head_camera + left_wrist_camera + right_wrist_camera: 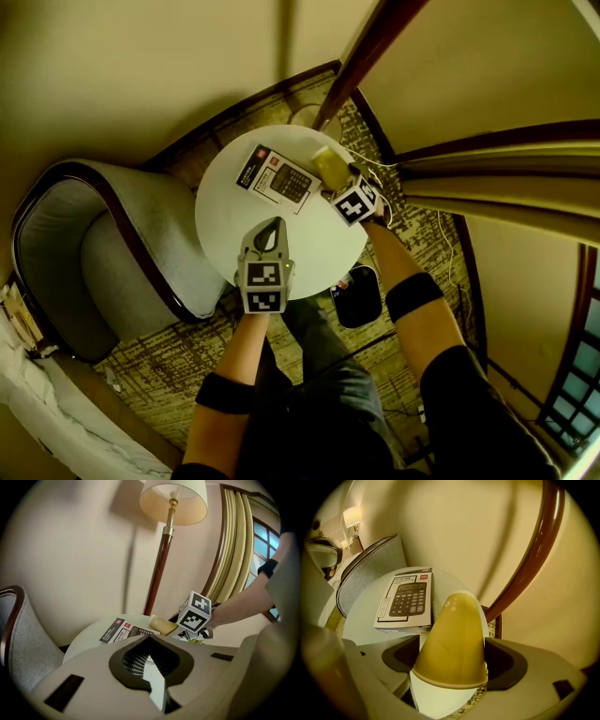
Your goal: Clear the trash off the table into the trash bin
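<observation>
A yellow paper cup (328,165) lies on its side at the far right of the round white table (230,225). My right gripper (337,180) points steeply down over it. In the right gripper view the cup (452,634) fills the gap between the wide-spread jaws, its rim close to both pads, with no dent showing. My left gripper (270,230) is shut and empty over the near part of the table. Its view shows the cup (161,625) ahead, beside the right gripper's marker cube (197,613).
A boxed calculator (279,178) lies flat to the left of the cup. A grey armchair (103,253) stands against the table's left side. A floor lamp pole (361,56) rises behind the table, with curtains (506,178) to the right. A dark container (359,295) sits on the patterned carpet.
</observation>
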Available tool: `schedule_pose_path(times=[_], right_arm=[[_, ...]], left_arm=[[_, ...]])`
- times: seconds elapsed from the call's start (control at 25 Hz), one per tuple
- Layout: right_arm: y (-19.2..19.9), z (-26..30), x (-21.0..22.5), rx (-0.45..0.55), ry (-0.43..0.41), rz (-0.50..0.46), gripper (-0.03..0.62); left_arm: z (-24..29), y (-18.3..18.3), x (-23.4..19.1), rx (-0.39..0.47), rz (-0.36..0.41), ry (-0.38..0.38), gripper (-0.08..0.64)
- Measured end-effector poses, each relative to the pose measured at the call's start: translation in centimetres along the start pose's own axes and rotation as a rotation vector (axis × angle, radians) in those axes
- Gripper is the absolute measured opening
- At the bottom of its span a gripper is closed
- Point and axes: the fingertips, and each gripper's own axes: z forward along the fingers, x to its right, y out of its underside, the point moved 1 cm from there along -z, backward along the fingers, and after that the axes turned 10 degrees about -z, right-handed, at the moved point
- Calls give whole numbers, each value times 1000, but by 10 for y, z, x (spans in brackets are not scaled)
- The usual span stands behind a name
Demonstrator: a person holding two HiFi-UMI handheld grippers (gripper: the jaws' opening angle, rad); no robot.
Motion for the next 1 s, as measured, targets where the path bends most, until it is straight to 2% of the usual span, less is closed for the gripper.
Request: schedule_pose_path(times=[0.24,0.44,0.72,1.0], right_arm=[[2,-28,-8,15,18,51,424],[-20,-88,-21,91,68,87,417],[-52,-182,-82,216,66,158,416],[-80,-241,-154,276,79,194,416]], left_arm=[[-18,2,1,-24,17,2,0],[-55,-7,4,-35,52,3,0],[-119,-29,12,-28,120,10,0],[-173,-45,-10,1,183,18,0]])
